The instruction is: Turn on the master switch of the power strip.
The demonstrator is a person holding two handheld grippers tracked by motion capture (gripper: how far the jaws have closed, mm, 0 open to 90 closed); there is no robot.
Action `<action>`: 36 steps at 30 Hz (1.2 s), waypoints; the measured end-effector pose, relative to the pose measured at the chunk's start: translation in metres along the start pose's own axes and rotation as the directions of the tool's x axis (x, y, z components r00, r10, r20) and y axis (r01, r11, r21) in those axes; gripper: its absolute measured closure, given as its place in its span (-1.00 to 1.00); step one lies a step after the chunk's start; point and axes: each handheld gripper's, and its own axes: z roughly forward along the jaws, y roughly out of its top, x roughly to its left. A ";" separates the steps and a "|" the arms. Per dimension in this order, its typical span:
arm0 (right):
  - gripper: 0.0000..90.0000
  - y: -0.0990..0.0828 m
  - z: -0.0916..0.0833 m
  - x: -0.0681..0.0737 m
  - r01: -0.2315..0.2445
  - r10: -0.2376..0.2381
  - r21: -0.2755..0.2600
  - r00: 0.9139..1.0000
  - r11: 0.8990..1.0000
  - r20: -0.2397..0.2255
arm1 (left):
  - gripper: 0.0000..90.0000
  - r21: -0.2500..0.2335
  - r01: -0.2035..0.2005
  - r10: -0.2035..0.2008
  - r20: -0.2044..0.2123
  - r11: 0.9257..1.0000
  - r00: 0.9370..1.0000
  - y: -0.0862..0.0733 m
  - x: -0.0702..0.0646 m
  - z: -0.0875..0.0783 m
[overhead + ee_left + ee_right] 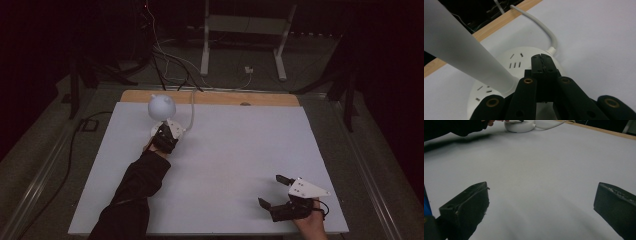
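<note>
My left tool (541,58) has its jaws pressed together over the round socket hub (524,62), which sits at the far left of the counter (225,165) with its cord (541,27) running off the back edge. A white lamp (162,105) rises from the hub, its stem (461,50) just beside my jaws. I judge I'm pressing something on the hub; whether it has switched I can't tell. My right tool (273,191) rests wide and empty near the front right, well apart.
</note>
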 end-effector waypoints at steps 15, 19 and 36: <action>-1.00 0.000 0.001 0.000 0.003 -0.003 0.007 1.000 1.000 -0.002 | 1.00 0.035 0.005 -0.007 0.062 0.999 0.998 0.006 0.004 0.002; -1.00 0.000 0.000 0.001 0.004 -0.004 0.009 1.000 1.000 -0.003 | 1.00 0.038 -0.003 0.000 0.069 0.999 0.998 0.006 0.005 0.003; -1.00 -0.001 0.001 0.002 0.007 -0.007 0.014 1.000 1.000 -0.005 | 1.00 0.072 -0.117 0.115 0.030 0.991 0.993 0.009 -0.002 0.005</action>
